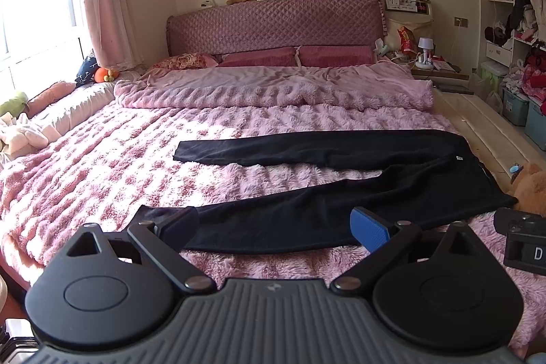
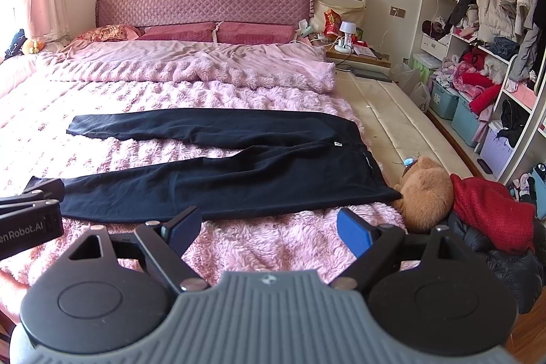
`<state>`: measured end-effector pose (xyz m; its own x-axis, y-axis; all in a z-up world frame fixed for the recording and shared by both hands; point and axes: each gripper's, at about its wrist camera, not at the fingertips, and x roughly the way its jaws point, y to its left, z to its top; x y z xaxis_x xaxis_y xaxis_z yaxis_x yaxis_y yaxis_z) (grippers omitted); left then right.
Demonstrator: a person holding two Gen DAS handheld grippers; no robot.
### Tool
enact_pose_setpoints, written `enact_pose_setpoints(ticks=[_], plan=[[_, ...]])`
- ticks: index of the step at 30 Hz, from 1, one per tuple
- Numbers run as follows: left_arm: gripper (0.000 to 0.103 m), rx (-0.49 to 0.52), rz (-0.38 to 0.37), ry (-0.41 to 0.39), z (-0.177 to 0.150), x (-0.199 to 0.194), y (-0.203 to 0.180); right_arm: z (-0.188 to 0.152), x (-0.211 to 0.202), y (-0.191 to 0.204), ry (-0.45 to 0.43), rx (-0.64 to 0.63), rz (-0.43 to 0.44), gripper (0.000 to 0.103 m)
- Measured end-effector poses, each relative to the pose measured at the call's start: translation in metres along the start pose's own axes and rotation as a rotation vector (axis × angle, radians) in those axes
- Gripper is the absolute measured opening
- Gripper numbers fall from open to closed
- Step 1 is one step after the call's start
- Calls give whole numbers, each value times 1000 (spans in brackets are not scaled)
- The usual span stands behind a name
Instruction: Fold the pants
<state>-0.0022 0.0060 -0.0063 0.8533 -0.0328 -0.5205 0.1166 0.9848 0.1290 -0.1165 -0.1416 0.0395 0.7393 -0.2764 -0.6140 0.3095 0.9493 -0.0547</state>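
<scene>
Black pants [image 1: 341, 193] lie flat on the pink fluffy bed cover [image 1: 102, 166], legs spread apart and pointing left, waistband at the right bed edge. They also show in the right wrist view [image 2: 239, 169]. My left gripper [image 1: 276, 224] is open and empty, just above the near leg close to its cuff. My right gripper [image 2: 269, 227] is open and empty, over the cover just in front of the near leg's thigh part. The left gripper's body [image 2: 30, 214] shows at the left edge of the right wrist view.
A brown teddy bear [image 2: 426, 190] lies at the bed's right edge beside the waistband, with a red garment [image 2: 491, 210] and dark jacket next to it. A folded pink blanket [image 2: 204, 63] and pillows lie at the head end. Shelves with clothes stand to the right.
</scene>
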Motion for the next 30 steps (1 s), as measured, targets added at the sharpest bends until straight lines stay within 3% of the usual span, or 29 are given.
enact_pose_setpoints(ticks=[30], plan=[[103, -5, -5, 13, -4, 5, -1, 3, -3, -3, -3, 13, 8, 83]])
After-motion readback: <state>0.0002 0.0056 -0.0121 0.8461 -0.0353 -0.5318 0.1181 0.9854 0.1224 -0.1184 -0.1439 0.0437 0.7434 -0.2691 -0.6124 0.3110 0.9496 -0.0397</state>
